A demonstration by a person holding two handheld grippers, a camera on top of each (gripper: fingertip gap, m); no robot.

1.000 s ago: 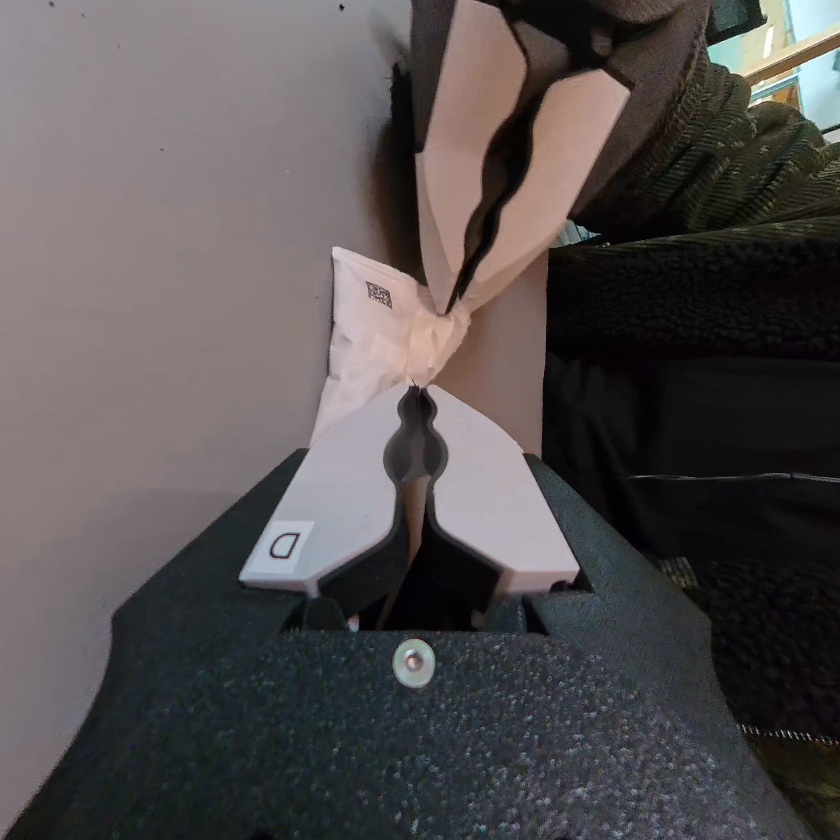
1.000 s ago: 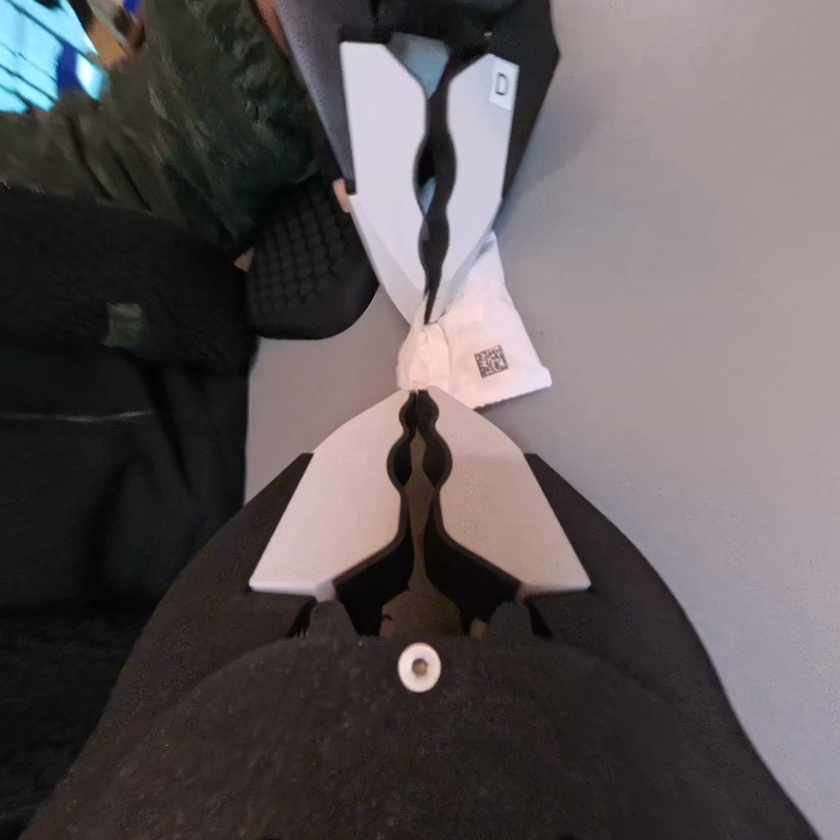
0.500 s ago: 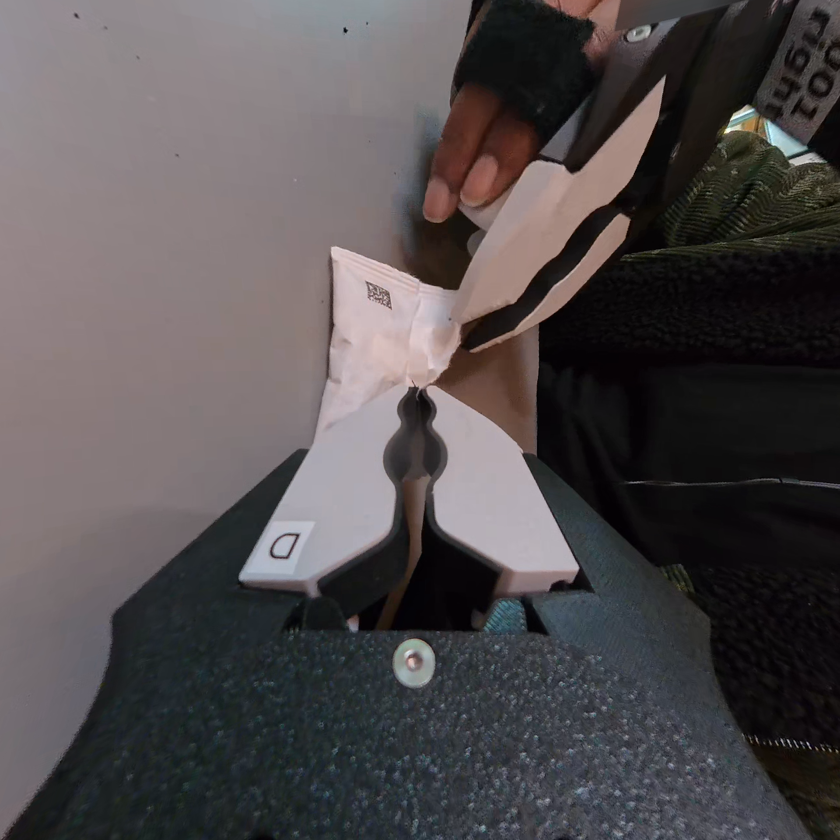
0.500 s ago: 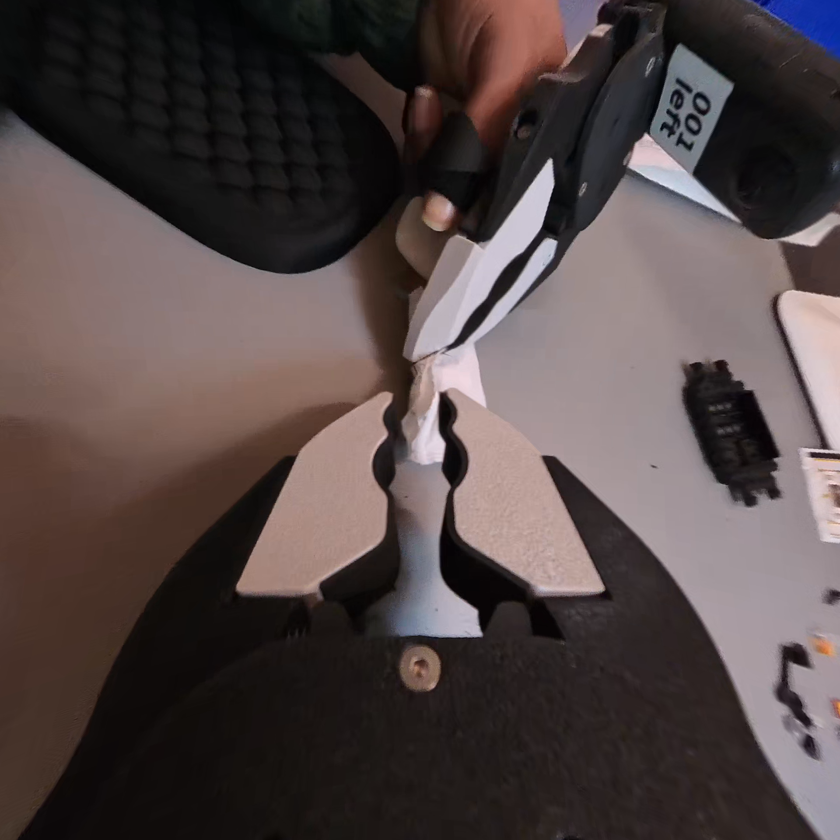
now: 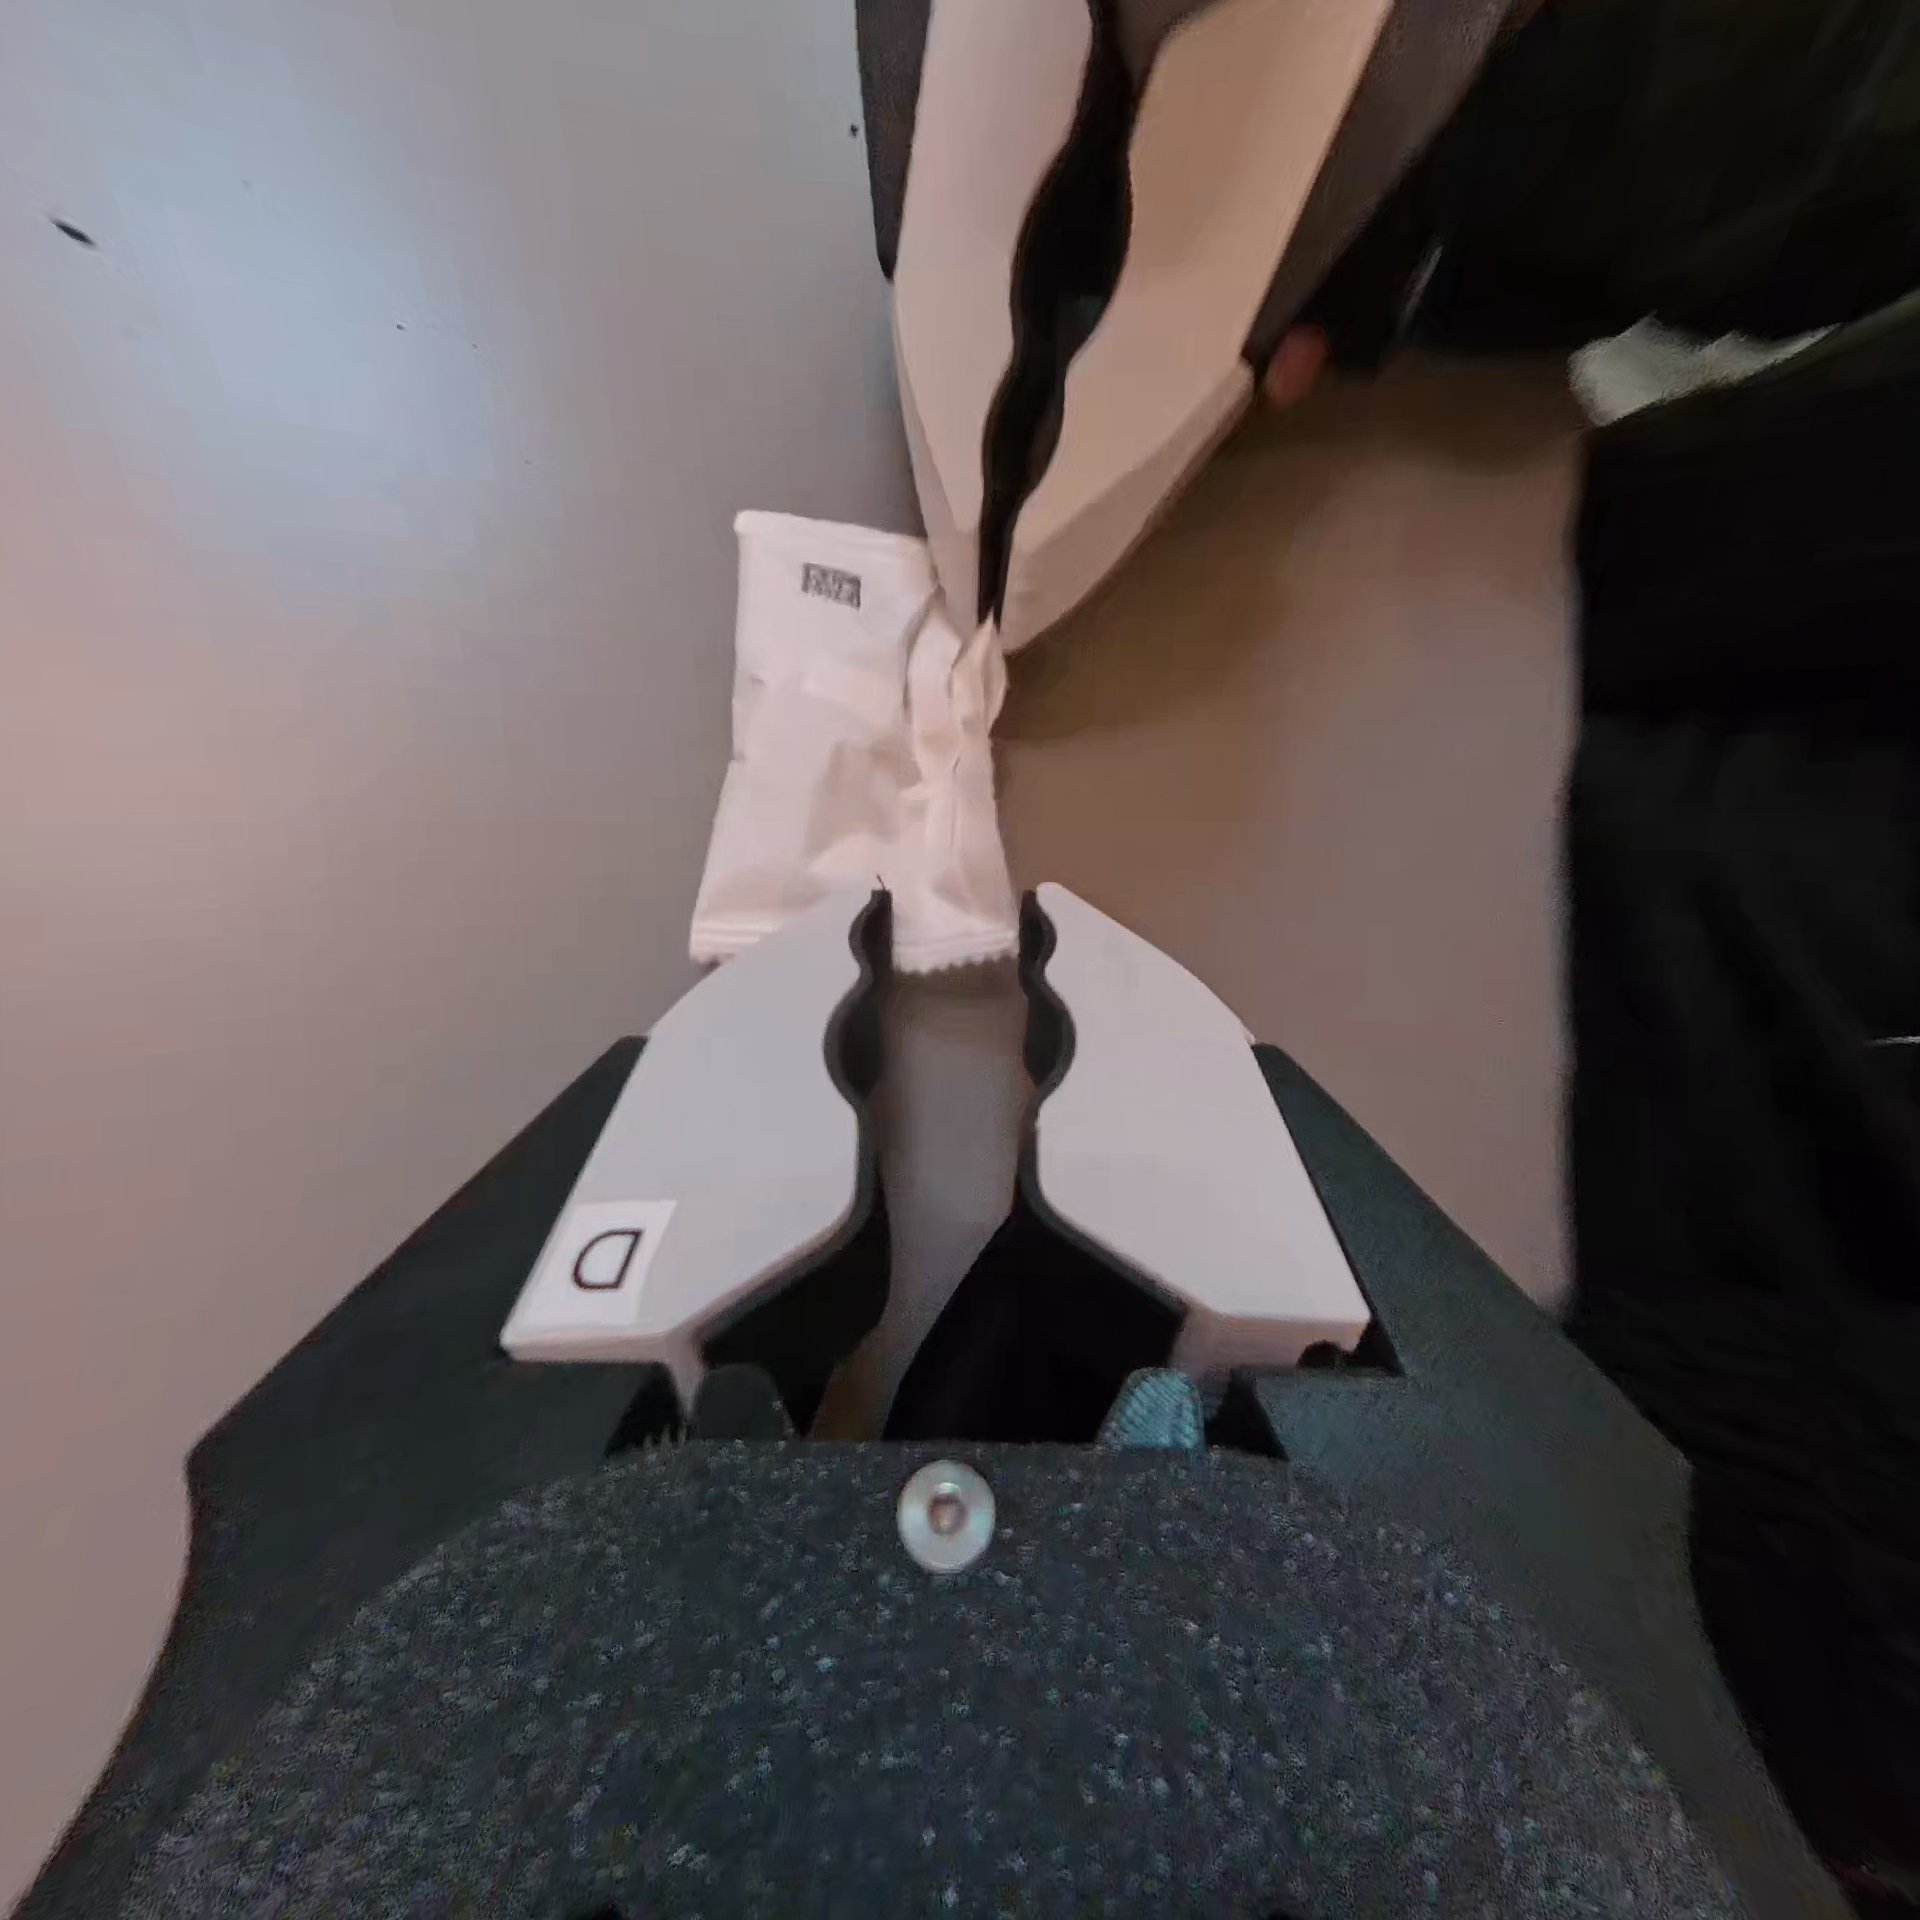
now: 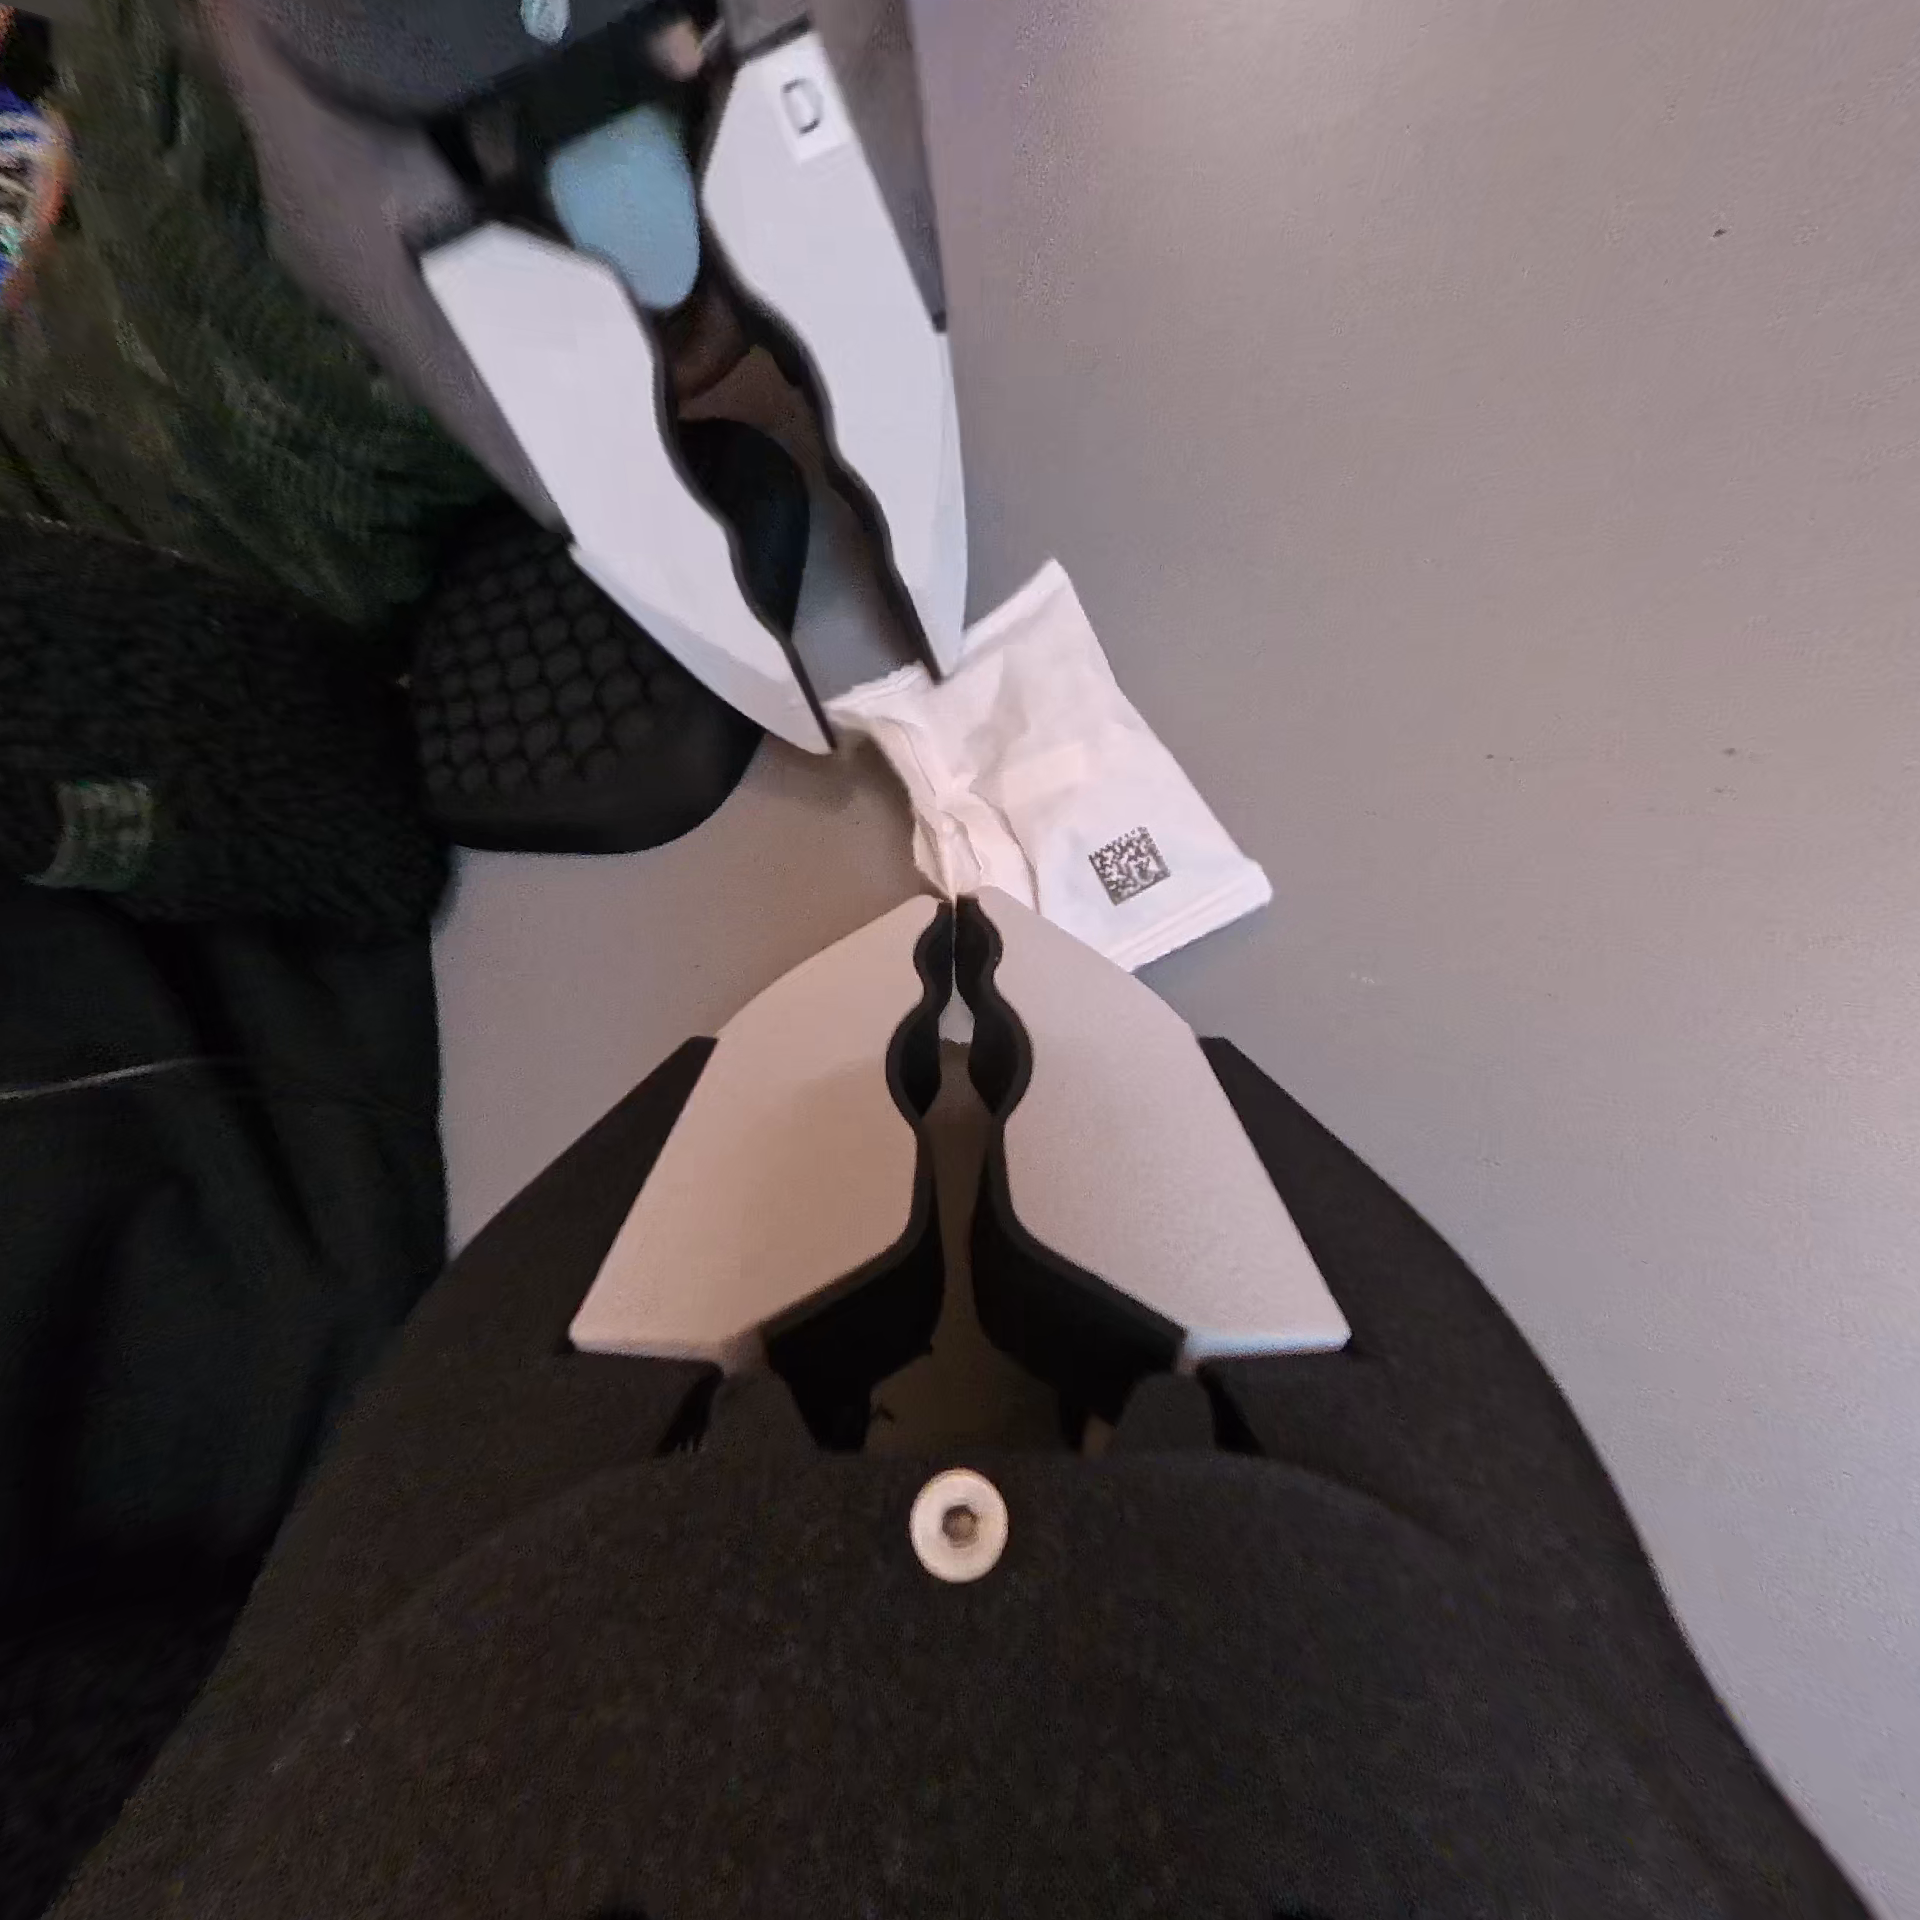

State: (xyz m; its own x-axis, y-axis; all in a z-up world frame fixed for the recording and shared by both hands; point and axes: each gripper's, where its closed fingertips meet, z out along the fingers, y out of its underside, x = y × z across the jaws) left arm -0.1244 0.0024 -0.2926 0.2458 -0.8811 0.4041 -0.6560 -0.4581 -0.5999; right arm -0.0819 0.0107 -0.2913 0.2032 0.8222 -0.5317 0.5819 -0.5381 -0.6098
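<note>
A small white crinkled paper packet [image 5: 844,758] with a square printed code lies on a plain grey table [image 5: 364,623]. The left gripper [image 5: 954,902], white-fingered on a black body, has its jaws parted, the packet's serrated end sitting between the tips, not pinched. The right gripper [image 6: 954,906] is clenched on the packet's twisted opposite edge. A dark quilted pad [image 6: 561,727] and the person's black clothing [image 5: 1745,831] lie along the table's near edge

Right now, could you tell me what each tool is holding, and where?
The right tool pinches the white packet at its crumpled edge. The left tool is open around the opposite end, gripping nothing.
</note>
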